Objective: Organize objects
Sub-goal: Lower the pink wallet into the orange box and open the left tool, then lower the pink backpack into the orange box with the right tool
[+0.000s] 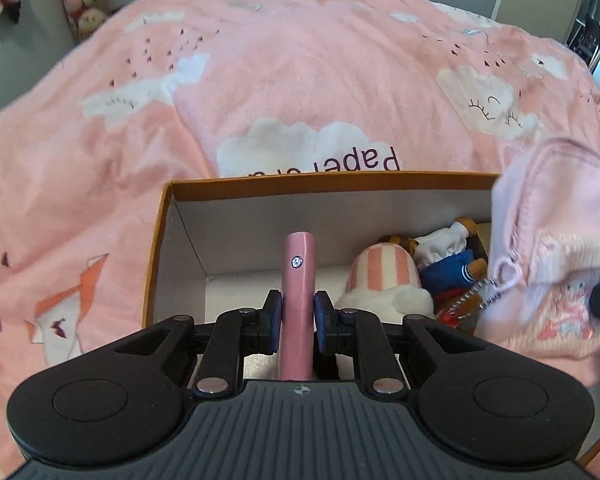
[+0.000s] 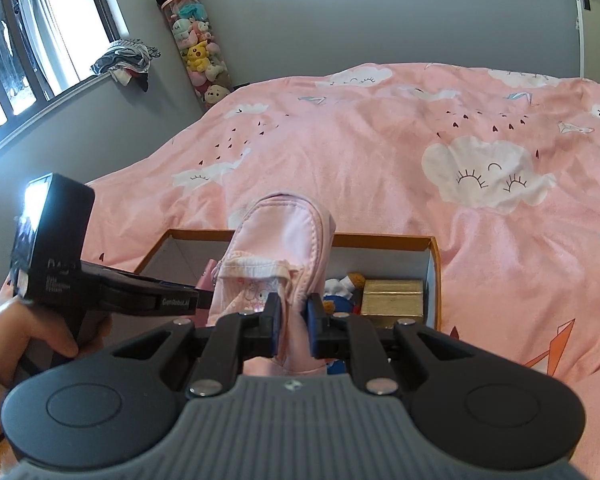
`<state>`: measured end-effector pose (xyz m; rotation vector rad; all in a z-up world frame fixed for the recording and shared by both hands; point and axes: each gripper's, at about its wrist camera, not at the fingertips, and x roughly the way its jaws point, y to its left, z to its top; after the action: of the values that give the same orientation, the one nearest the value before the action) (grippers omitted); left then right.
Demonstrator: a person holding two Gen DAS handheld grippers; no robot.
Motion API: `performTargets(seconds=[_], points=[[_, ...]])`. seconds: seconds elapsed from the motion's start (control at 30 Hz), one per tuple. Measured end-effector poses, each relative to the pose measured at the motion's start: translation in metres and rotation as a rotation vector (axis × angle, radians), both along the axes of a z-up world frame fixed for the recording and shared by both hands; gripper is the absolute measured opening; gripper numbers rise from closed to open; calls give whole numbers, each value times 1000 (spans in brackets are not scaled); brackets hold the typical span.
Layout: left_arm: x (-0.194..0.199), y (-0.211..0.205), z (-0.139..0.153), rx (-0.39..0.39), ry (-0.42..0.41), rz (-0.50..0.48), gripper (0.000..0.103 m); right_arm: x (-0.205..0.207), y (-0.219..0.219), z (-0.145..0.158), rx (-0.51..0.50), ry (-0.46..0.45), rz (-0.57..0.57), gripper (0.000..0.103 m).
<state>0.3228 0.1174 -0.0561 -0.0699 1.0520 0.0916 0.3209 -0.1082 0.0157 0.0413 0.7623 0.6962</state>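
Nearest the left wrist camera, the left claw (image 1: 297, 320) is clamped on a slim pink cylindrical tube with a small screw near its tip (image 1: 298, 304). Both blue pads press its sides. The tube's long axis runs straight out toward 12 o'clock, in line with the claw. Its tip hangs over the open orange cardboard box with white inner walls (image 1: 332, 179). The box rests on the pink bed cover printed with white clouds (image 1: 300, 60). The floor of the box at 11 o'clock of the tube is bare. At 2 o'clock lie a pink-and-white striped plush toy (image 1: 382, 276) and a small stuffed bear in blue and white clothes (image 1: 448, 258). A pale pink fabric pouch with a zip and a cartoon print (image 1: 552, 240) hangs at 3 o'clock, blurred, over the box's right end.

Nearest the right wrist camera, the right claw (image 2: 294, 330) is shut on the lower edge of the same pouch (image 2: 284, 240). The pouch's long axis stands up toward 12 o'clock from the claw, above the middle of the box (image 2: 380, 238). At 2 o'clock inside the box sits a gold rectangular block (image 2: 392, 298), with the bear (image 2: 350, 282) between it and the pouch. The left claw's housing enters from 9 o'clock, carried in a hand (image 2: 32, 336).

Judgement: both items are already above the box, so the coming move depends on lowering each one. The left hand is nearer the bare section, and the tube points into it.
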Motion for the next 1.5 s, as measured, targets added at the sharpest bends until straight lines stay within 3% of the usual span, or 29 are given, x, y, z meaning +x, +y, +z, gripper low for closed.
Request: performTargets(seconds=[0.1, 0.23, 0.37, 0.53, 0.77, 0.87, 1.27, 1.5], points=[[5, 3, -1, 52, 25, -20, 21, 3, 0, -3, -4, 11, 1, 14], [2, -9, 2, 218, 19, -96, 24, 3, 2, -5, -3, 16, 1, 14], [1, -10, 1, 263, 34, -124, 24, 1, 5, -5, -2, 19, 9, 14], [-14, 6, 27, 98, -66, -129, 24, 3, 11, -2, 40, 60, 31, 14], [-50, 42, 66, -26, -263, -39, 30, 17, 54, -8, 96, 216, 134, 14], [-60, 57, 67, -45, -300, 19, 31, 23, 82, -18, 57, 262, 162, 14], [-73, 72, 38, -73, -275, 11, 31, 54, 145, -70, -53, 416, 186, 14], [-76, 72, 30, -91, -267, 11, 31, 59, 154, -80, -81, 394, 170, 16]])
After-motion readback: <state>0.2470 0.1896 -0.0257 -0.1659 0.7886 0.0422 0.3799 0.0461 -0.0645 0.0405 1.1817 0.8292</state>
